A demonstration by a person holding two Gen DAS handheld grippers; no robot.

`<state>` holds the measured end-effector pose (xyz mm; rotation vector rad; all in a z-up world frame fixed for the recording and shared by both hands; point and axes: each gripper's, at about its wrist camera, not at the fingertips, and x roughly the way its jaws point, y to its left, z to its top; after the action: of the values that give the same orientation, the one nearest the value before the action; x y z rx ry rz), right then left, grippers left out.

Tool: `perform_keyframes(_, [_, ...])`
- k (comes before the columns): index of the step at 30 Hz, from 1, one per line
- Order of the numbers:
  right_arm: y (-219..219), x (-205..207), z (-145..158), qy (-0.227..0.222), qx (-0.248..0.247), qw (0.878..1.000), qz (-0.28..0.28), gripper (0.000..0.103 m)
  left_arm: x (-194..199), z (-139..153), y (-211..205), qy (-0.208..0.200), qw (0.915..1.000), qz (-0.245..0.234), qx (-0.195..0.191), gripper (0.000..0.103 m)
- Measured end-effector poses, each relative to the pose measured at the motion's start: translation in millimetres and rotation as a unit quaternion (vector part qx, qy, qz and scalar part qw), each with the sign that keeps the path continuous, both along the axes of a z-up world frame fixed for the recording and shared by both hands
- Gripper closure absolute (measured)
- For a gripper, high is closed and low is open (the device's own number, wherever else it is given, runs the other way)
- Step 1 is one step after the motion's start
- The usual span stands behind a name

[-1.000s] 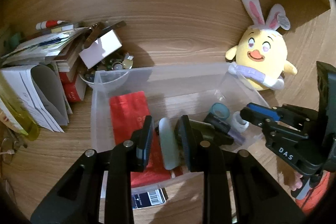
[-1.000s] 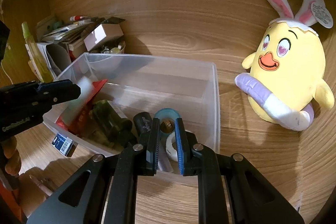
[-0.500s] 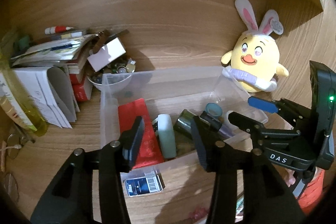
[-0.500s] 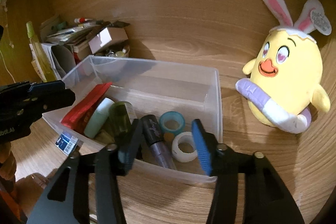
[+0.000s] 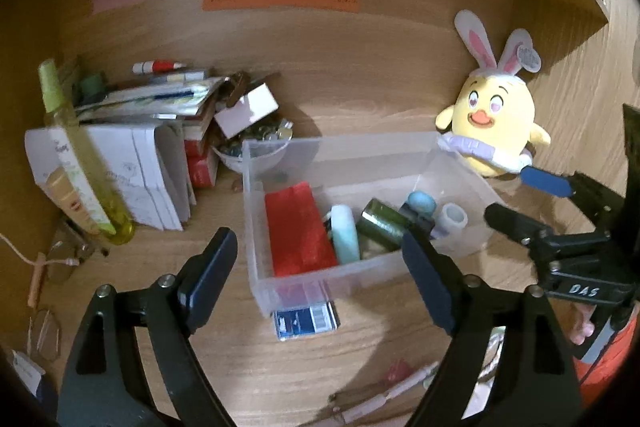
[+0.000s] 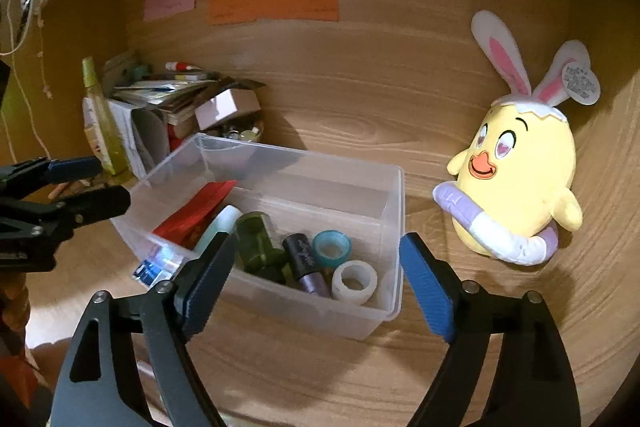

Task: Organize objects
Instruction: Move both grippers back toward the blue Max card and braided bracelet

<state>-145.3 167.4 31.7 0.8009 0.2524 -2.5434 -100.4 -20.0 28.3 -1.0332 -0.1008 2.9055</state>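
Both your left tool (image 5: 320, 259) and right tool (image 6: 316, 267) gaped empty; the blue card (image 5: 307, 319) under the clear bin (image 6: 394, 227) could be overlooked.

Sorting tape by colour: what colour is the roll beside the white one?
Teal tape roll, clearest in the right wrist view.

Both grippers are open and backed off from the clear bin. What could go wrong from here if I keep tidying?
1. The clear plastic bin sits partly on a blue barcoded card, so a nudge may rock or slide it.
2. The open left gripper and right gripper hang close together by the bin; they could collide.
3. The tall yellow-green bottle stands by leaning papers and would probably topple if brushed.
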Motion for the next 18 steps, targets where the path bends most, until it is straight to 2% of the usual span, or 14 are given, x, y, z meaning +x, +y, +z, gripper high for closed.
perform_keyframes(2, [0.8,5.7,0.8,0.004,0.002,1.0,0.002,0.02,2.9,-4.5,-1.5,-0.007,1.0,0.002,0.004,0.01])
perform_keyframes(8, [1.9,25.1,-1.5,0.004,0.007,1.0,0.008,0.019,8.0,-22.5,-6.3,-0.037,0.9993,0.005,-0.001,0.009])
perform_keyframes(18, [12.0,43.8,-30.6,-0.036,0.032,0.999,-0.003,0.017,5.4,-63.6,-15.6,-0.099,0.9949,0.019,0.008,0.009])
